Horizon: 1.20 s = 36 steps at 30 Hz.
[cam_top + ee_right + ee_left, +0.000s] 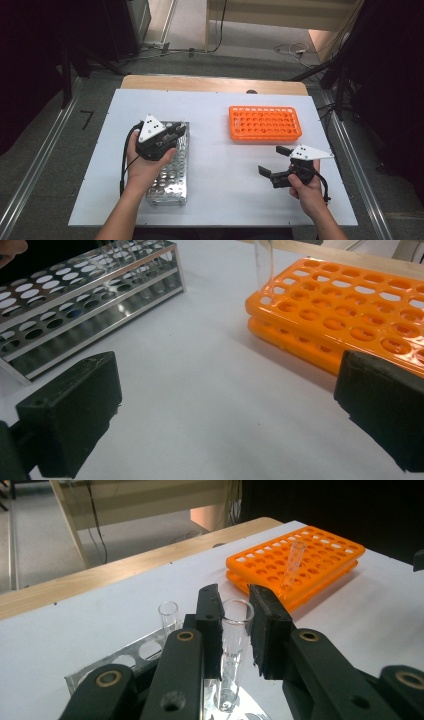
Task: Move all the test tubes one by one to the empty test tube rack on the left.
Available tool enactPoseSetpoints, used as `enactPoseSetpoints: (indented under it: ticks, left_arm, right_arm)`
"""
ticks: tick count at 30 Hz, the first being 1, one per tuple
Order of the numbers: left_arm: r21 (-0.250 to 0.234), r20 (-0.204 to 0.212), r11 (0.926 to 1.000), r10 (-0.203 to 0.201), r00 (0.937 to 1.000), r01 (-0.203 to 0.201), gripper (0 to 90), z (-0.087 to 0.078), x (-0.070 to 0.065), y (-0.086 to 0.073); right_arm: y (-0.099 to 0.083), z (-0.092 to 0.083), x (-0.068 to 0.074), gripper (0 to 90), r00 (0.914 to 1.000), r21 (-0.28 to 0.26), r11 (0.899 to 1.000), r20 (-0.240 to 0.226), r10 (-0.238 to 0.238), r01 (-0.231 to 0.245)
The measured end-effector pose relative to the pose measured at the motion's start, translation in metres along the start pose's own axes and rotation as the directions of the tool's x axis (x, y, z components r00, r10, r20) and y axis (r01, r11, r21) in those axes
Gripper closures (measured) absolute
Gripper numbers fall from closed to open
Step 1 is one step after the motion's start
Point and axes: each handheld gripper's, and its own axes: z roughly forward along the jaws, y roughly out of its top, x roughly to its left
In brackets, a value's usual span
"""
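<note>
My left gripper (pixel 179 131) hangs over the far end of a metal test tube rack (pixel 170 186). In the left gripper view its jaws (pixel 235 594) are shut on a clear glass test tube (pixel 233 647) that stands upright in the rack (pixel 131 652). A second empty tube (pixel 168 616) stands in a hole just behind it. An orange plastic rack (pixel 265 123) lies to the right, with one clear tube (pixel 294 562) upright in it. My right gripper (pixel 271 160) is low over the white board near the front right, open, with nothing between its pads (pixel 75 415).
A white board (pixel 220 165) covers the wooden table (pixel 215 83). In the right gripper view the metal rack (pixel 75 295) is at the left and the orange rack (pixel 350 305) at the right, with bare board between. Cables and dark stands ring the table.
</note>
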Motion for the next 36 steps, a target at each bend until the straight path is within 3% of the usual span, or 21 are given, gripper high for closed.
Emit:
enactPoseSetpoints:
  ticks: [16, 26, 29, 32, 36]
  left_arm:
    - [0.109, 0.012, 0.994, 0.012, 0.9999, -0.014, 74.6, 0.014, 0.0, -0.013]
    - [0.185, 0.003, 0.9824, 0.028, 0.9996, -0.028, 74.3, 0.018, -0.003, -0.017]
    - [0.199, 0.009, 0.9799, 0.013, 0.9999, -0.015, 73.5, 0.019, -0.003, -0.018]
    - [0.207, 0.027, 0.9783, -0.007, 0.9996, 0.001, 68.4, 0.018, -0.002, -0.017]
    - [0.192, 0.038, 0.9814, -0.017, 0.9991, 0.009, 52.8, 0.014, -0.003, -0.017]
  right_arm:
    - [0.0, 0.0, -0.002, 0.0, 0.9999, 0.001, 1.0, 0.014, 0.006, -0.006]
    - [0.001, 0.0, -0.002, 0.0, 0.9998, -0.001, 1.0, 0.017, 0.006, -0.006]
    - [0.001, 0.0, -0.002, 0.0, 0.9999, 0.0, 1.0, 0.017, 0.004, -0.004]
    - [0.002, 0.001, -0.001, 0.0, 0.9999, -0.001, 1.0, 0.014, 0.004, -0.004]
    - [0.005, 0.002, 0.002, 0.0, 1.0, -0.004, 1.0, 0.007, -0.002, 0.002]
